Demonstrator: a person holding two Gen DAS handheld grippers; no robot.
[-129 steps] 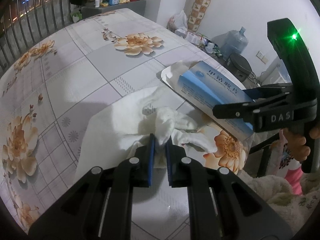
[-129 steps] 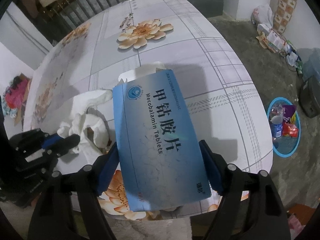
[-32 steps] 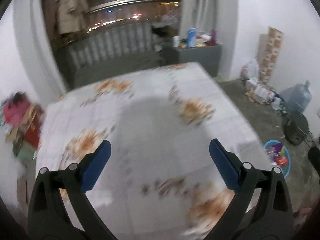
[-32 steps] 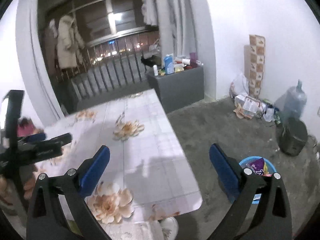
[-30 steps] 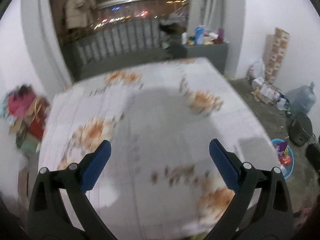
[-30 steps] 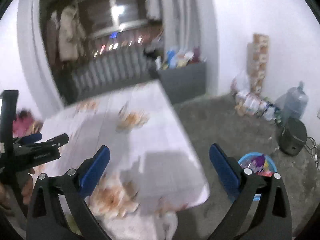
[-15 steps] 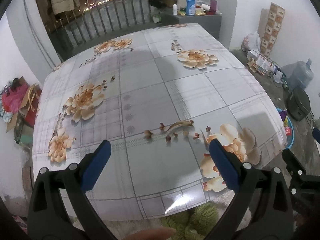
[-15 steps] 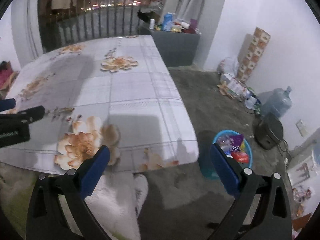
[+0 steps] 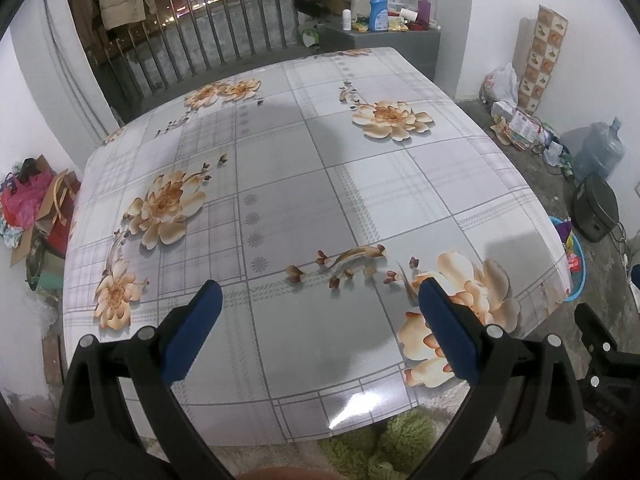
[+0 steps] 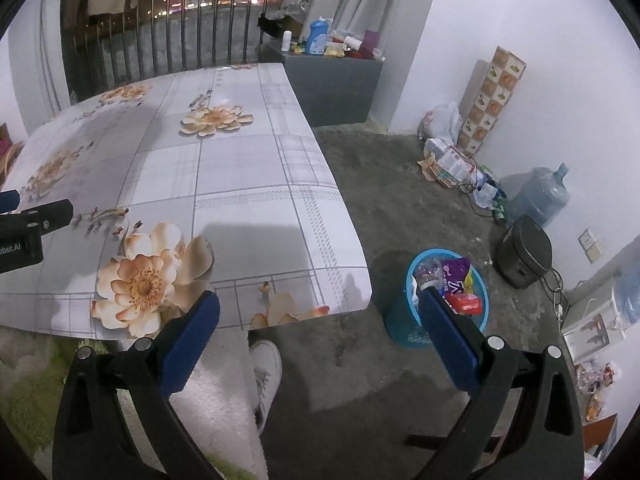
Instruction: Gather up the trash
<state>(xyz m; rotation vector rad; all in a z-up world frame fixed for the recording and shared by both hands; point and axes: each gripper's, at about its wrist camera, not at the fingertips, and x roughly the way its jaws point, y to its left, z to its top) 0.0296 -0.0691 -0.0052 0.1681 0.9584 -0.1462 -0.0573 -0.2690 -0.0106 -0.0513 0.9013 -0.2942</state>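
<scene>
Floral tablecloth (image 9: 304,184) now bare; both grippers (image 9: 320,340) (image 10: 320,340) emptied, gaping.

Left tool (image 9: 320,330): black plastic arms, blue pads (image 9: 192,334), silver screws. Right tool (image 10: 320,330) identical. White shoe (image 10: 266,368), fuzzy white-green garment, lower frame.

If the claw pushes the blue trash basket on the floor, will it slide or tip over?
The blue trash basket looks like thin mesh plastic, so probably light. It is piled with wrappers above its rim, so a high push may tip it and spill them. The concrete floor looks rough, so a low push would likely make it drag rather than glide.
</scene>
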